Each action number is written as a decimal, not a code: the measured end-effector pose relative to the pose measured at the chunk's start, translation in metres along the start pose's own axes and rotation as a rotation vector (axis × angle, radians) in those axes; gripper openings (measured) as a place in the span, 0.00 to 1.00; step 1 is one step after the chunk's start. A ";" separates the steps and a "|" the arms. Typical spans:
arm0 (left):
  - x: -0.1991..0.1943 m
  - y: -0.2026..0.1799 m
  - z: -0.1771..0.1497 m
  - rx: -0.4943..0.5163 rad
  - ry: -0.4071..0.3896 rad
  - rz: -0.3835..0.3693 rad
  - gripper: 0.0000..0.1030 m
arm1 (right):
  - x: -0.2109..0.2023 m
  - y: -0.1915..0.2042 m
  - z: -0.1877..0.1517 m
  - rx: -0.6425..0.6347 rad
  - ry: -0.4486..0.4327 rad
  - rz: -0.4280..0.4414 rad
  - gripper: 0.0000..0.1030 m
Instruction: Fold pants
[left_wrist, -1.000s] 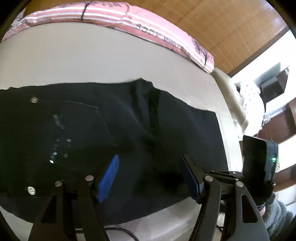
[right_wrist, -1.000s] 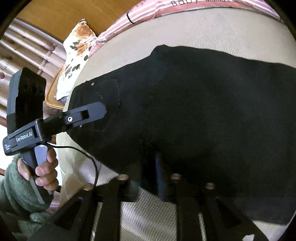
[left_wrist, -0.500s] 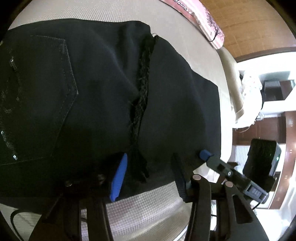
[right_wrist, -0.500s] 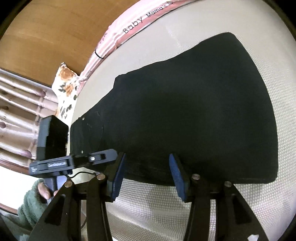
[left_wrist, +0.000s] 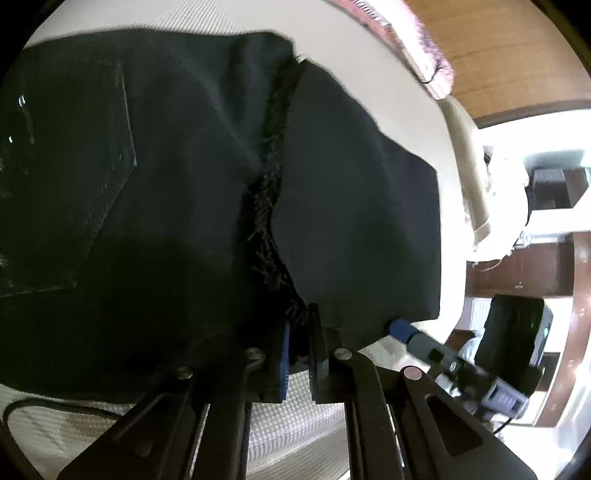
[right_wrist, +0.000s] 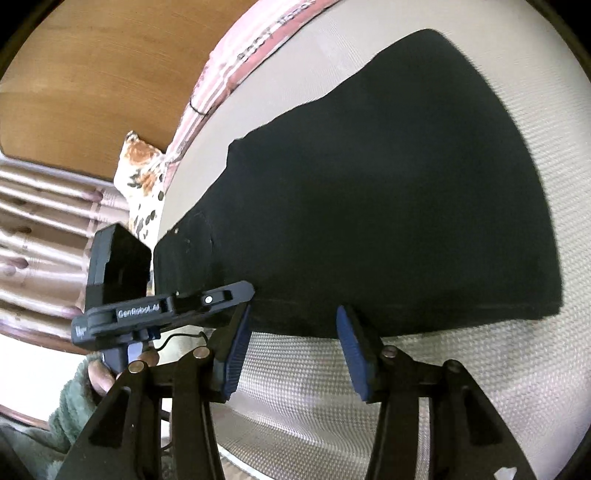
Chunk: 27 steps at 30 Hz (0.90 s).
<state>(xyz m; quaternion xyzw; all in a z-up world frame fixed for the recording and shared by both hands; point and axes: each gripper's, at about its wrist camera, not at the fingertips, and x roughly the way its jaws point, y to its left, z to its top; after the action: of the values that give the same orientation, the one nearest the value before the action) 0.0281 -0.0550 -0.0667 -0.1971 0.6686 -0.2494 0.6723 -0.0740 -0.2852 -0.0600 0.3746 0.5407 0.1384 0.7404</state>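
I hold the left tool (left_wrist: 297, 341) clamped on the pants (left_wrist: 177, 206) at their near hem, ready to lift a fold. My right tool (right_wrist: 291, 347) stands half-wide and empty beside that hem, positioned to take its own bite.

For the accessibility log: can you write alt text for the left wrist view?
The left gripper is shut on the near edge of black pants at a frayed seam. The pants lie flat on a pale woven mat, and the right gripper's tip touches their near right corner.
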 end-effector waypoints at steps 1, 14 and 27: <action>-0.001 -0.001 -0.002 0.009 -0.005 0.006 0.07 | -0.005 -0.002 0.001 0.008 -0.013 -0.007 0.45; 0.006 -0.020 -0.006 0.173 -0.032 0.177 0.17 | -0.033 -0.035 0.017 0.071 -0.090 -0.182 0.26; -0.025 -0.066 0.028 0.460 -0.358 0.315 0.43 | -0.023 0.003 0.109 -0.210 -0.191 -0.511 0.35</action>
<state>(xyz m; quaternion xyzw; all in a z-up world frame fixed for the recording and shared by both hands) 0.0520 -0.0951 -0.0065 0.0252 0.4880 -0.2482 0.8364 0.0169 -0.3412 -0.0269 0.1588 0.5281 -0.0334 0.8336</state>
